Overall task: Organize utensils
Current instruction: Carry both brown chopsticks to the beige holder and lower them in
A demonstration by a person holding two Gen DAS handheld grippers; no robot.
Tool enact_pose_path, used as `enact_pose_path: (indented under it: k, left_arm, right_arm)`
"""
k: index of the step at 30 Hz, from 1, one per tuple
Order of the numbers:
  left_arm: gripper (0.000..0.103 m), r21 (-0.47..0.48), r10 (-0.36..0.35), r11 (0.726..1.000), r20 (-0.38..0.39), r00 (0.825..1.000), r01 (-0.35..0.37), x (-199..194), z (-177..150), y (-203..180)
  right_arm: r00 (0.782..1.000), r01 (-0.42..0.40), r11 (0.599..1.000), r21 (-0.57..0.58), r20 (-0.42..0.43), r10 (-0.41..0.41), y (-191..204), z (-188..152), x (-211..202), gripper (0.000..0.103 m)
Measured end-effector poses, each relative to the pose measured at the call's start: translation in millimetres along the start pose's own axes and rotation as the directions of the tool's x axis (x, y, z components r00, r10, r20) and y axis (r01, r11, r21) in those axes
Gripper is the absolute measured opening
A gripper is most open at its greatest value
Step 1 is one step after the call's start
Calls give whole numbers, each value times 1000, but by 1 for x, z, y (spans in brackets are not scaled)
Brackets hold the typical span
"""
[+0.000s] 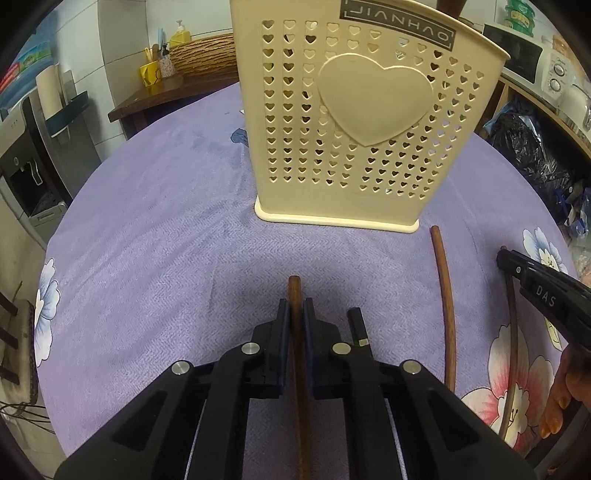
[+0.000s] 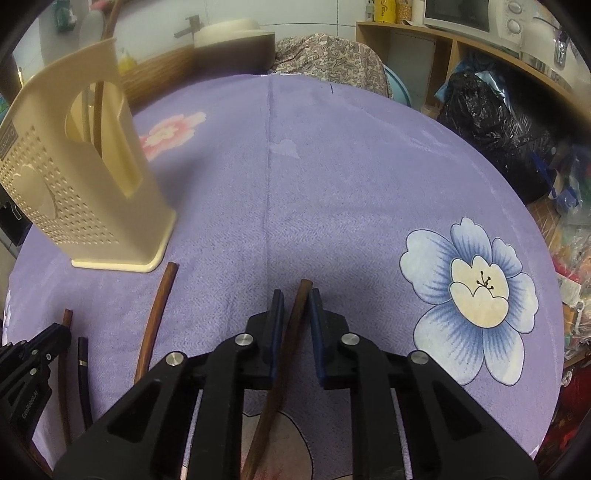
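Observation:
A cream utensil holder (image 1: 351,129) with heart-shaped holes stands upright on the purple floral tablecloth (image 1: 166,221). My left gripper (image 1: 295,314) is shut on a brown wooden chopstick (image 1: 294,291) lying on the cloth just in front of the holder. A black chopstick (image 1: 357,325) and another brown chopstick (image 1: 447,314) lie to its right. My right gripper (image 2: 297,314) is shut on a slanting brown chopstick (image 2: 301,299), with the holder (image 2: 74,184) at its far left. A brown handle (image 2: 98,110) stands inside the holder.
A side table with a yellow cup (image 1: 151,74) and a woven basket (image 1: 203,55) stands beyond the cloth. A shelf with a microwave (image 2: 461,14) and a black plastic bag (image 2: 491,122) flank the right edge. A water dispenser (image 1: 26,166) stands left.

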State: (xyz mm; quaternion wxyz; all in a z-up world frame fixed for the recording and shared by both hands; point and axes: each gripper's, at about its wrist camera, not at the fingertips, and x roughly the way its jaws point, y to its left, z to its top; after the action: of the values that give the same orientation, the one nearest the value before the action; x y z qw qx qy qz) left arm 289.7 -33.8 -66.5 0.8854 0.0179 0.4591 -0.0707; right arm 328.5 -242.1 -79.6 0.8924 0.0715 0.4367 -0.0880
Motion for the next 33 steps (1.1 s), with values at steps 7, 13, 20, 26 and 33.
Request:
enact_pose_path:
  k: [7,13,20,26,33]
  left_arm:
    - [9,3,0,1000,7,1000,0,0,0,0]
    - [9,-3,-12,1000,8,1000,12,0,0,1]
    - [9,8,-28,1000,58,998,28,-12,2,-1]
    - [9,-3,-55,998,109,992,56,-35,9,3]
    - [8,-14,-79,996,216,973,84,-79,21,12]
  right_arm:
    - [1000,-26,999,19,3,26,-4,0,-1,11]
    - [998,-64,997,50,2,64,-8,0,-1,9]
    - [992,-123,990,67,41,121,-14,3,-18,9]
    - [972,-202,978,43,133,195,-17,8,-57,9]
    - [927,-256,966,-38,274,257,-16,18,-120,9]
